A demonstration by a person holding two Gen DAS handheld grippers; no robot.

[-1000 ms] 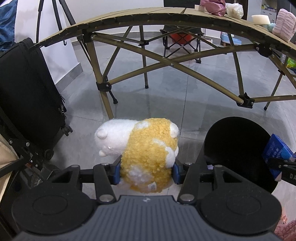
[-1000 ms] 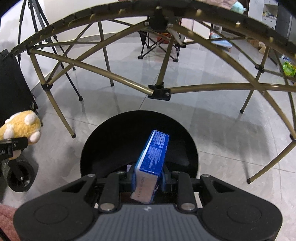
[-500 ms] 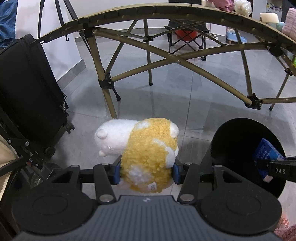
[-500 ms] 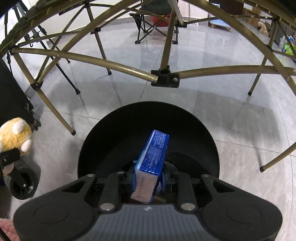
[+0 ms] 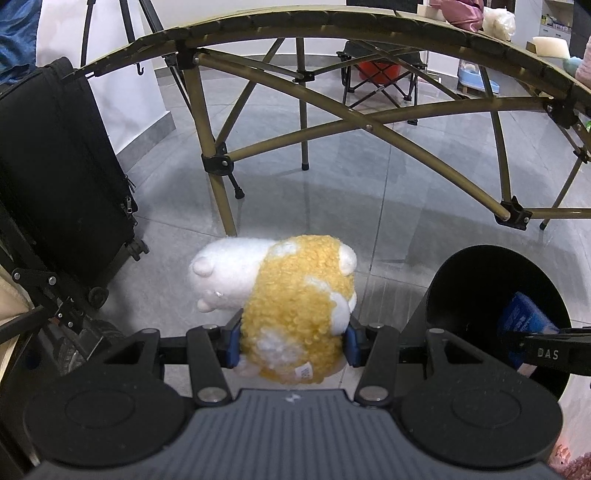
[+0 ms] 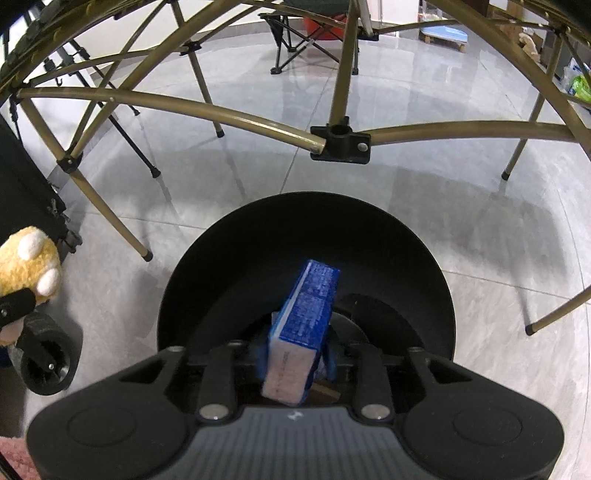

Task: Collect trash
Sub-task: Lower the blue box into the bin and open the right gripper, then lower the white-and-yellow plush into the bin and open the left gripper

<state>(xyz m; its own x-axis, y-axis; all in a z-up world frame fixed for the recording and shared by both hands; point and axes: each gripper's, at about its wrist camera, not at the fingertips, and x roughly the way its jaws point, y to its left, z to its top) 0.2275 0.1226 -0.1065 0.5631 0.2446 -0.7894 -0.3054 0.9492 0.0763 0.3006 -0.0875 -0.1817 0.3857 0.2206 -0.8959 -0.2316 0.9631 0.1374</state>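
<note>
My left gripper is shut on a yellow and white plush toy, held above the grey floor. My right gripper is shut on a blue and white carton and holds it inside the mouth of a black round trash bin. In the left wrist view the bin stands at the lower right with the carton and the right gripper's finger in it. The plush toy also shows at the left edge of the right wrist view.
A folding table with an olive metal frame arches over the floor ahead. A black suitcase stands at the left. A tripod and a folding chair stand farther back. Soft items lie on the tabletop.
My right gripper has lowered the carton deeper into the bin's mouth. My left gripper has shifted slightly with the plush toy, so the bin shows fuller at its right.
</note>
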